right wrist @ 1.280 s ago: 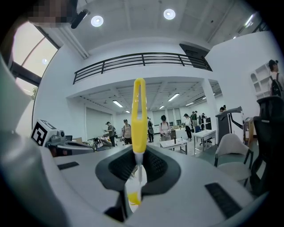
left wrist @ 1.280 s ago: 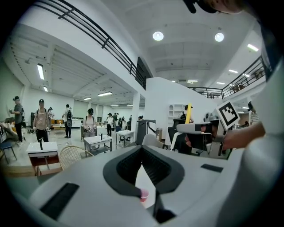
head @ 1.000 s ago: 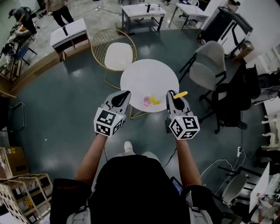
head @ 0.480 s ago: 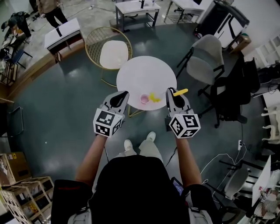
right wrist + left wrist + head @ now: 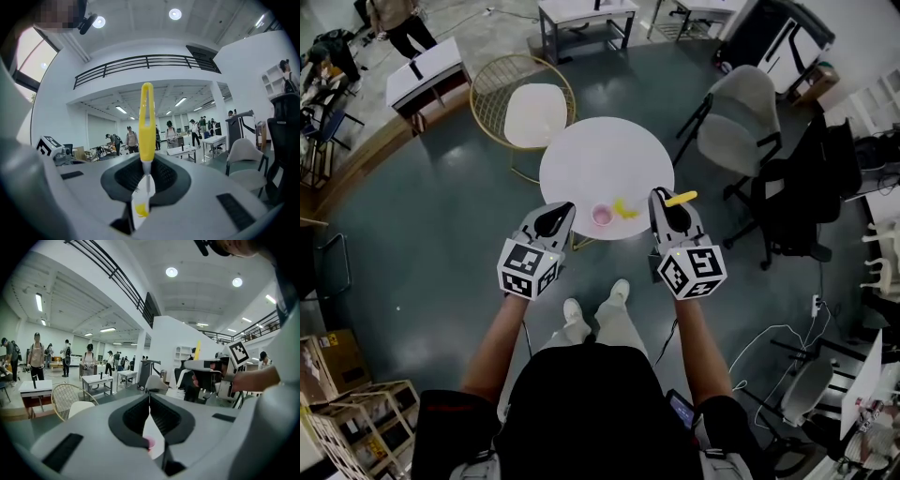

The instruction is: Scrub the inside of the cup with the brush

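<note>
The brush is held by its thin stem between the closed jaws of the right gripper, and its yellow handle sticks up past the tips. It seems to be held this way so that it is ready for scrubbing, though the bristle end cannot be made out. The left gripper is closed with nothing in it (it will likely be needed to hold the cup steady).

The pink cup is seen standing at the near edge of the round white table. It is between the two grippers and a little farther off, and it is touched by neither. A small yellow thing is lying just right of the pink cup; what it is cannot be told. No scrubbing has been started yet.

A wire chair is placed at the far left of the table and a grey chair at the far right. Nothing is seen in the way between the grippers and the pink cup.
</note>
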Tool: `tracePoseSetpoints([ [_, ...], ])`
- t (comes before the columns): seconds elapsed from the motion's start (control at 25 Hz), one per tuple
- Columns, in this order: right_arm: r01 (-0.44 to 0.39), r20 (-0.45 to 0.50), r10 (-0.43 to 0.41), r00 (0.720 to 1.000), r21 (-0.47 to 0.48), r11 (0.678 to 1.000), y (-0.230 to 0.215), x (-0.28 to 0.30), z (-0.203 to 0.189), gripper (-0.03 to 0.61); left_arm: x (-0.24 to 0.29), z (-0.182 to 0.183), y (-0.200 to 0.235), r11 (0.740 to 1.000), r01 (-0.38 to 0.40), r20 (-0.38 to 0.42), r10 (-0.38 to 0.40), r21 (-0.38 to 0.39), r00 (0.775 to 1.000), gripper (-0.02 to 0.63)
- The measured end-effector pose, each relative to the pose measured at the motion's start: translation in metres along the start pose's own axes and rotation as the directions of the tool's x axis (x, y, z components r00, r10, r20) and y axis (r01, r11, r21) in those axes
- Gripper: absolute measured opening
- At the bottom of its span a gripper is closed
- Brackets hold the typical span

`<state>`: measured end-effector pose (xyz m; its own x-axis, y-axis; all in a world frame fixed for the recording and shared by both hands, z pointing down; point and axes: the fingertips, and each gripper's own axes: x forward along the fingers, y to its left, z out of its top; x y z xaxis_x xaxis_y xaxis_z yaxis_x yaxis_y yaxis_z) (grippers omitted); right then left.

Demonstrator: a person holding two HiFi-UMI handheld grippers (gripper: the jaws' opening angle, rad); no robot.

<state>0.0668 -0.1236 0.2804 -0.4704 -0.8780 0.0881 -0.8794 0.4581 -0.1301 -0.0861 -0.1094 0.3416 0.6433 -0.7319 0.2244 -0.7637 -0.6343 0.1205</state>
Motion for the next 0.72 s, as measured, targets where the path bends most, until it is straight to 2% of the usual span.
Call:
tracePoseSetpoints([
  [0.24, -0.027, -0.001, 0.027, 1.0, -0.011, 1.0, -0.01, 0.007, -0.007, 0.048, 0.024, -0.014, 0.0, 1.0, 0.007, -0.037, -0.007, 0.013, 0.999, 0.015],
  [0.52, -0.045, 0.006, 0.045, 0.999, -0.013, 0.999, -0.015, 0.015, -0.016, 0.048, 0.039, -0.025, 0.001, 1.0, 0.025, -0.034, -0.025, 0.015, 0.999, 0.015],
  [0.72, -0.051, -0.01, 0.051, 0.999, -0.007, 0.999, -0.018, 0.021, -0.037, 0.048, 0.051, -0.041, -0.001, 0.999, 0.04, -0.034, -0.039, 0.031, 0.999, 0.015],
])
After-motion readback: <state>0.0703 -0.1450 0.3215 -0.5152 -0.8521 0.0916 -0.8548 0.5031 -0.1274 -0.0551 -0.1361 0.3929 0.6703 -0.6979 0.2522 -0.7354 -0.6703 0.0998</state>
